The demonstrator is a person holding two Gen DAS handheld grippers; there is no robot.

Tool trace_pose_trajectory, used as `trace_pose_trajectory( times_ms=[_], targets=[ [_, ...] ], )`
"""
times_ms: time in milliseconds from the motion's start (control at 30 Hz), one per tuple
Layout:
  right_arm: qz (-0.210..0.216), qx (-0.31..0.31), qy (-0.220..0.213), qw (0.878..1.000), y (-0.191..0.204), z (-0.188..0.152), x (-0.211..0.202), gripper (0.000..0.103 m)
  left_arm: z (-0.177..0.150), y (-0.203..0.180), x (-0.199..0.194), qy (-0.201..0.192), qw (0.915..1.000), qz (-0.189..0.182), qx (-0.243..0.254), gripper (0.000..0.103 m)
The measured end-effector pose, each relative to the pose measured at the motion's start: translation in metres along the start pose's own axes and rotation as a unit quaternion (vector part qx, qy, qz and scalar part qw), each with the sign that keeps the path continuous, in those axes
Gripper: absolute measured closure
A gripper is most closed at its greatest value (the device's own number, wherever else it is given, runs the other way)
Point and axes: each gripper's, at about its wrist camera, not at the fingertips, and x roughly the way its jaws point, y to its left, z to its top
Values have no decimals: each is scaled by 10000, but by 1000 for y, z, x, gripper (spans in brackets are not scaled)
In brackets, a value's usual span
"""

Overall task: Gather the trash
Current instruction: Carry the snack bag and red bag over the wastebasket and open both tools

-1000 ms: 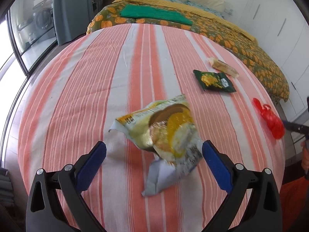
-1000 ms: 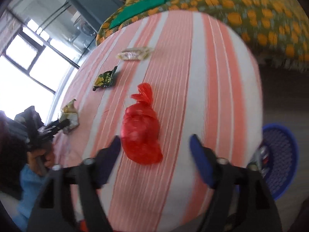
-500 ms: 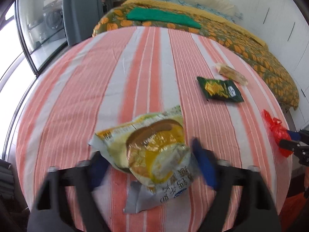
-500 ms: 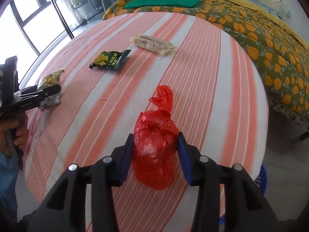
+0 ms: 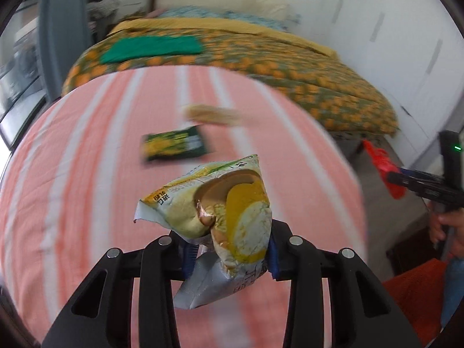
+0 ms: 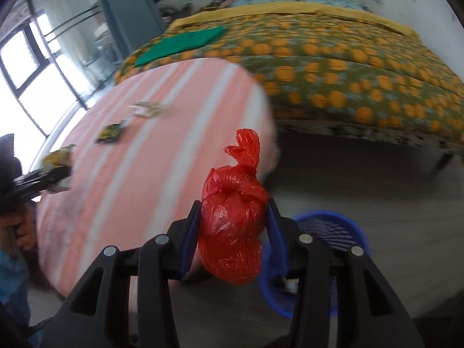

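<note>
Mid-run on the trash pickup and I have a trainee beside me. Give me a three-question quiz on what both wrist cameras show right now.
1. True or false: the right gripper is clamped on the knotted red plastic bag.
2. What sits between the blue pads of the left gripper, whose jaws are closing? A) the dark green snack packet B) the crumpled yellow-and-white snack wrapper C) the folded green cloth
3. Fill in: on the floor beyond the red bag stands a blue plastic ____.

Key
1. True.
2. B; the green packet and a pale blurred wrapper lie on the pink striped sheet.
3. Basket.
</note>
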Motion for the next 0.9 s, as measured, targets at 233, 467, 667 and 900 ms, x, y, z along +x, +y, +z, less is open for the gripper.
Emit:
trace_pose_trajectory(
  times_ms=[233,467,667,900],
  targets=[
    [-409,668,59,9969,-90,-31,-2,60,7,-150,32,234,9918,-1039,708,66],
    [-520,1205,272,9910,-147,-61,21,60,-23,-266,123,924,9811,-1373,1006,65],
    [-371,1619,260,9858,-182,-73,23,60,-44,-299,203,1417,9776,-1281,881,64],
    [-54,1954,304,9802,-203,-81,33,36,-41,-301,260,1555,9786,-1063,827,37]
  ],
)
